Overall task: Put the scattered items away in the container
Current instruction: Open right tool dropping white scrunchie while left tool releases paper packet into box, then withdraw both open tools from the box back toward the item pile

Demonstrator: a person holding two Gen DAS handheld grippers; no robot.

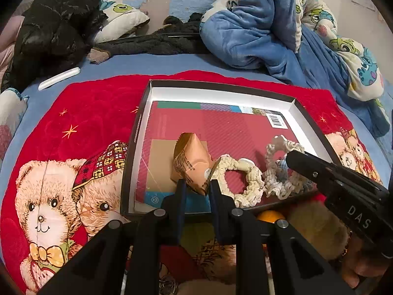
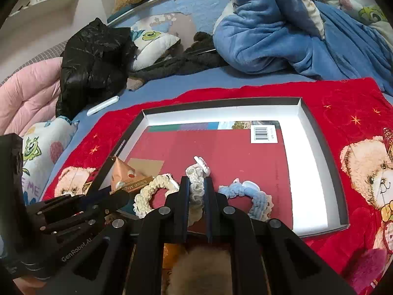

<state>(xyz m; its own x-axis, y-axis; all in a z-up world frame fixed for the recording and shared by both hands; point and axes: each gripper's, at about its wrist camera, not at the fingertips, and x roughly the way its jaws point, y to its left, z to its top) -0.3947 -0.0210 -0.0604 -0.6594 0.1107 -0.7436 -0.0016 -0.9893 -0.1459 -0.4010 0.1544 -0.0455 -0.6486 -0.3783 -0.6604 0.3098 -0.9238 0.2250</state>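
Both fingers clamped, snack packet [image 1: 192, 166], scrunchie [image 2: 196, 186]

Both views evenly lit, soft indoor light, probably from overhead. Brightest spot is the white inner wall of the box [image 2: 312, 172], near blown out at right. Short soft shadows under items. Heavy fisheye bend, dark vignette in the corners. Mid-frame sharp; black jacket [image 1: 54, 24] loses detail, near-lens claw parts and the bottom edge are soft.
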